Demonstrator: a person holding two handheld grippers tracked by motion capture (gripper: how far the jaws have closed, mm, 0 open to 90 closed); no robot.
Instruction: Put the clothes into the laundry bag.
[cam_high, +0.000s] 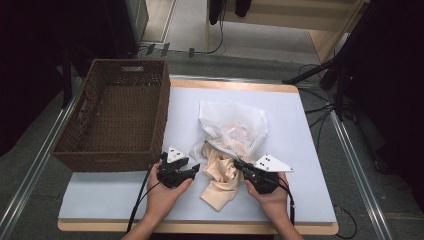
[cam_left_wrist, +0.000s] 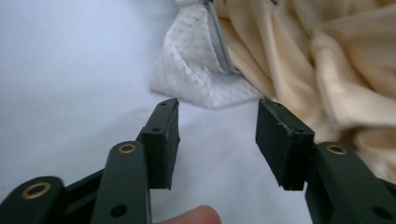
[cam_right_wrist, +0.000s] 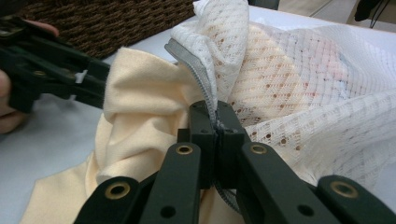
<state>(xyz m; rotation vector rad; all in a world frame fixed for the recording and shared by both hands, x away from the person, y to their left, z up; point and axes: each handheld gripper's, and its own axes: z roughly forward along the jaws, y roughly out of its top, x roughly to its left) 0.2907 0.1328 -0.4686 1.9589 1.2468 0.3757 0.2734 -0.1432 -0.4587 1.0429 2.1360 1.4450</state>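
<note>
The desk (cam_high: 300, 150) carries a pale, smooth sheet over a wooden edge. At the centre of the high view lies a white mesh laundry bag (cam_high: 232, 127), soft and lumpy, with an open diamond weave; pale and pinkish contents show faintly through it. A cream cloth (cam_high: 222, 177), matte and creased into loose folds, spills from the bag's mouth toward the bottom of the frame, its long axis running from the bag down toward the lower edge. A grey zipper (cam_right_wrist: 198, 74) borders the bag's opening.

The right tool (cam_high: 241, 166), lower centre-right of the high view, is clamped on the zipper edge of the bag; in the right gripper view its black jaws meet with the zipper tape pinched between them.

The left tool (cam_high: 192, 169), lower centre-left, stands with jaws spread and nothing between them; a corner of the mesh bag lies just beyond its tips.

A dark brown woven wicker basket (cam_high: 100, 150), rectangular, occupies the upper left of the high view.
</note>
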